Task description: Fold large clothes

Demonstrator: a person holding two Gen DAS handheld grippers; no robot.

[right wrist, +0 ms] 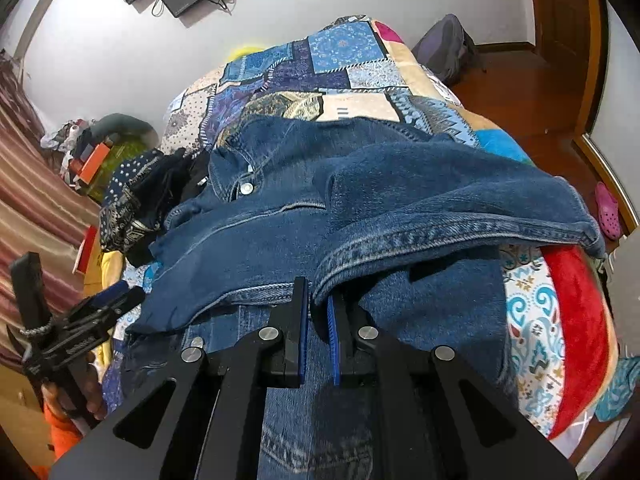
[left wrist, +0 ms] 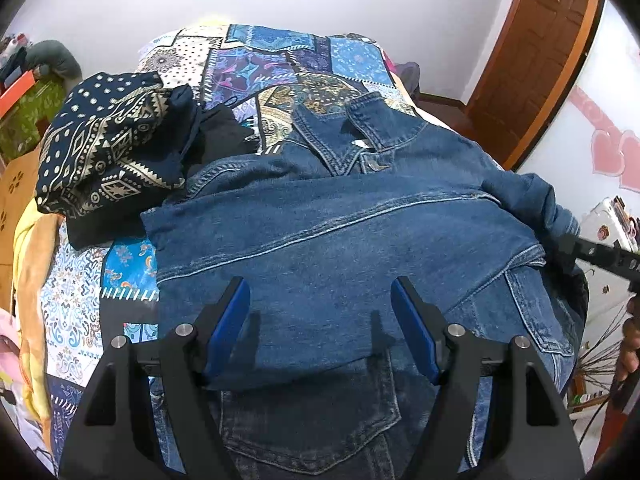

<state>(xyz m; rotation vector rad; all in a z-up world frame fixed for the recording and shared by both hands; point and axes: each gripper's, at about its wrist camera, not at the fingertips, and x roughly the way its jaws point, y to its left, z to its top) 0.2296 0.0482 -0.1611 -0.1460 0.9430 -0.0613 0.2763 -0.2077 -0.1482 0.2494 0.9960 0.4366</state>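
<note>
A denim jacket [left wrist: 340, 220] lies spread across the near half of the bed [left wrist: 280, 64], on top of a patchwork quilt [right wrist: 344, 60] in blues, purples and creams. Its collar [left wrist: 340, 136] points toward the far end of the bed, and a metal button [right wrist: 247, 188] shows just below the collar. One sleeve [left wrist: 536, 200] runs off toward the bed's right edge. Under the jacket's near hem, at the bed's near edge, lies a pair of darker jeans [left wrist: 312, 412] with a back pocket facing up.

The left gripper [left wrist: 320, 308] hovers over the middle of the jacket with its blue-padded fingers [left wrist: 230, 320] spread wide apart, holding nothing. The right gripper [right wrist: 318, 312] sits at the jacket's right side with its fingers drawn close together; a folded denim edge [right wrist: 440, 236] of the jacket comes down into the narrow gap between the pads and is pinched there, lifted a little off the cloth beneath.

Beside the jacket, toward the bed's left edge, a navy garment [left wrist: 108, 148] with a gold geometric print lies in a loose heap, touching a black piece of clothing [left wrist: 224, 132]. A red blanket [right wrist: 580, 320] hangs over the bed's right edge. A wooden door [left wrist: 536, 52] stands beyond the far right corner, and a pink shoe [right wrist: 608, 210] rests on the floor.
</note>
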